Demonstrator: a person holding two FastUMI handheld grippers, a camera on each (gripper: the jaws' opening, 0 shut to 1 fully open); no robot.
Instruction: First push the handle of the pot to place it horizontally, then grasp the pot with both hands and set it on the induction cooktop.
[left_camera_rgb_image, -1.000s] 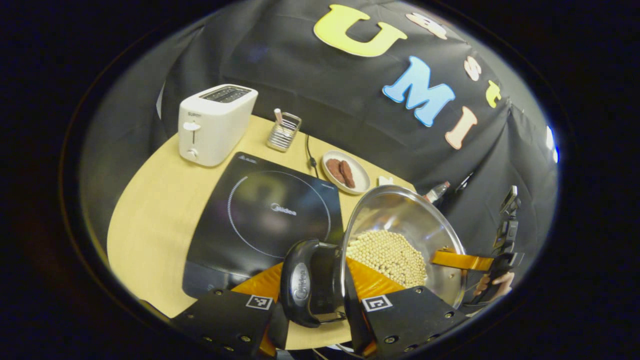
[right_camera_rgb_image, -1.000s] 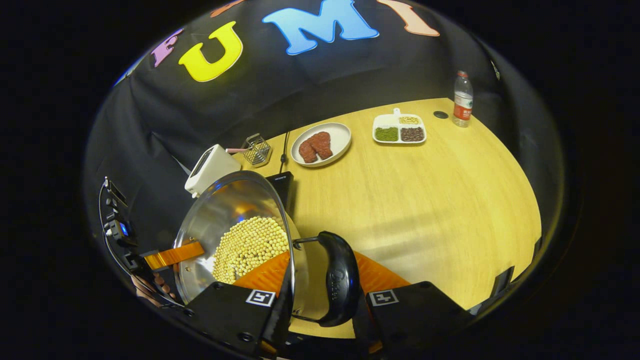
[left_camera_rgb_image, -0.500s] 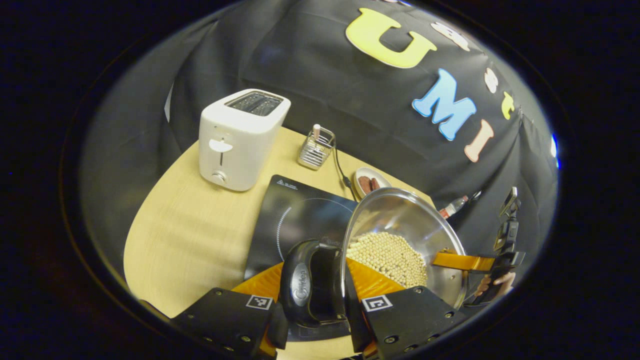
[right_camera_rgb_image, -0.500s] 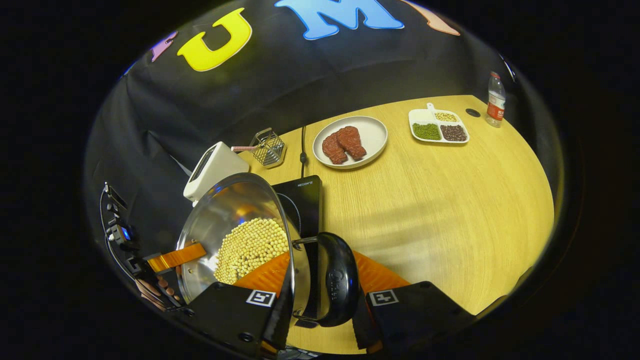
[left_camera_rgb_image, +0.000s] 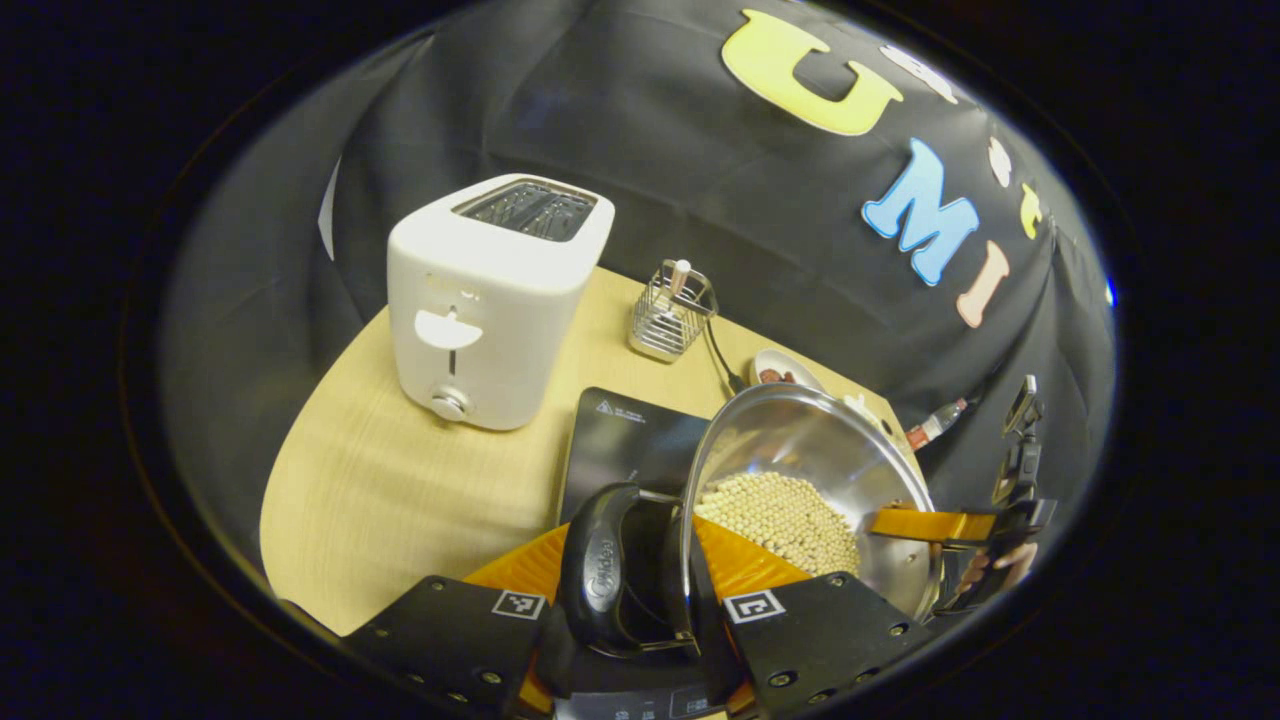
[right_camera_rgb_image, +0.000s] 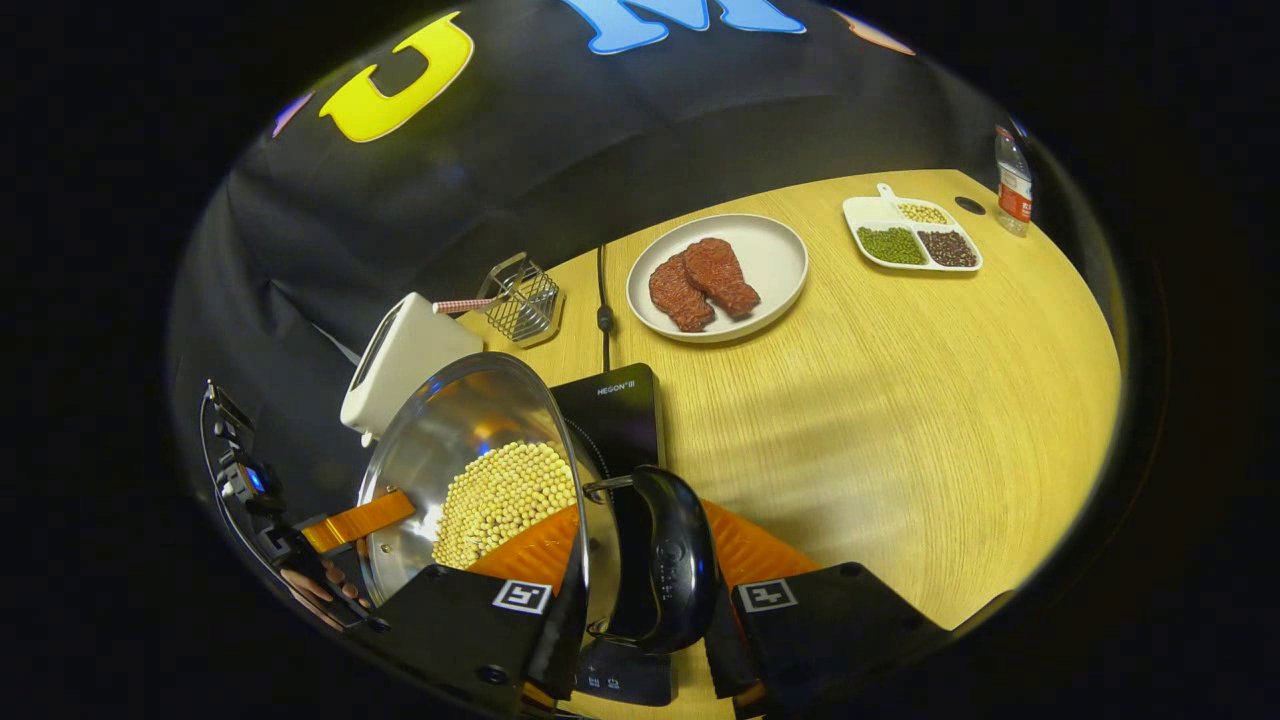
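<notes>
1. While we clamp the left gripper and the right gripper on the steel pot's black side handles, it hangs over the induction cooktop.
2. Beside the cooktop's far edge we see a white toaster, wire rack and plate of meat.

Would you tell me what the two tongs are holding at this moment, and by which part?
Both hold the pot: the left tongs grip one black side handle, the right tongs the opposite handle.
</notes>
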